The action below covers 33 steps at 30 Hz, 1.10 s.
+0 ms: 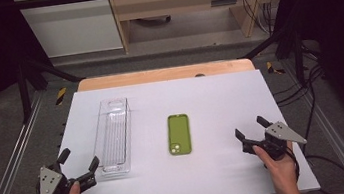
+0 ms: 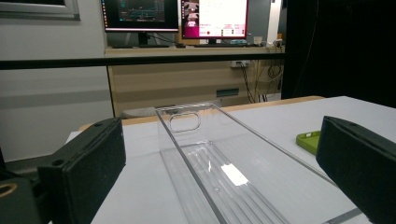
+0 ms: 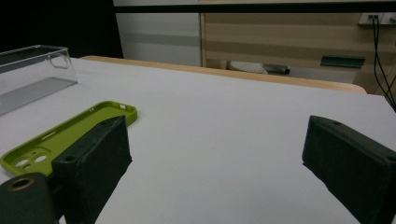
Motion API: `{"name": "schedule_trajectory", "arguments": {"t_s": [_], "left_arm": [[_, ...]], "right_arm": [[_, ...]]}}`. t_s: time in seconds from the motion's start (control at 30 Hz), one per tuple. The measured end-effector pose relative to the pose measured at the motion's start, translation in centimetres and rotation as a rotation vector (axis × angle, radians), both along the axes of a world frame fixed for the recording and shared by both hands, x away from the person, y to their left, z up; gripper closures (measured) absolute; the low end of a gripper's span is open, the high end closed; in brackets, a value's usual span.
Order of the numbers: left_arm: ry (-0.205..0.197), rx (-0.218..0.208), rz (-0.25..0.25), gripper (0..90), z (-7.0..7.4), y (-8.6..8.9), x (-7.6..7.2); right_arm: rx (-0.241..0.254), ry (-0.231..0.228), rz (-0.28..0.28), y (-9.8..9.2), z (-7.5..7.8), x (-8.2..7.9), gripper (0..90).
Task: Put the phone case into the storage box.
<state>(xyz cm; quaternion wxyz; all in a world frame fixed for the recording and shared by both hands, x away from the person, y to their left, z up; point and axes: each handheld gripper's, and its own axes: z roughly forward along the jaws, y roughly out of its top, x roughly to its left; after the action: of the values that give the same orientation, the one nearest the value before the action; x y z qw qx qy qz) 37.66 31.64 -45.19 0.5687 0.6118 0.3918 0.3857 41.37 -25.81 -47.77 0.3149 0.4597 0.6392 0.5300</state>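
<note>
Both grippers (image 1: 77, 159) (image 1: 252, 128) released; clear bin (image 1: 112, 135), green phone case (image 1: 179, 134) between, unobstructed

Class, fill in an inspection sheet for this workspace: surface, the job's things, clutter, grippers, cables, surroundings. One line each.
Surface: white rectangular board on a wooden table, flat.
Job's things: long clear plastic tray, upright and empty; green phone case lying hollow side up, to the tray's right and apart from it.
Clutter: nothing seen.
Grippers: left gripper open, near the tray's near end; right gripper open, right of the case; both hold nothing.
Cables: black cables on the floor at right.
Surroundings: monitors on a desk behind, black frame rails, grey floor.
</note>
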Motion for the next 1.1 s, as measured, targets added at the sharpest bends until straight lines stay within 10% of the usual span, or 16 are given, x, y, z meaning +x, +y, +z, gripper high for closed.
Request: {"name": "schedule_trajectory", "arguments": {"t_s": [0.33,1.1], "left_arm": [[0.009,0.021,-0.009,0.9,-0.2,-0.4,0.1],[0.010,0.021,-0.008,1.2,-0.2,-0.4,-0.1]], "right_arm": [[-0.059,0.040,0.028,1.5,0.4,-0.1,17.1],[-0.259,0.151,0.292,8.7,0.6,2.5,87.7]]}}
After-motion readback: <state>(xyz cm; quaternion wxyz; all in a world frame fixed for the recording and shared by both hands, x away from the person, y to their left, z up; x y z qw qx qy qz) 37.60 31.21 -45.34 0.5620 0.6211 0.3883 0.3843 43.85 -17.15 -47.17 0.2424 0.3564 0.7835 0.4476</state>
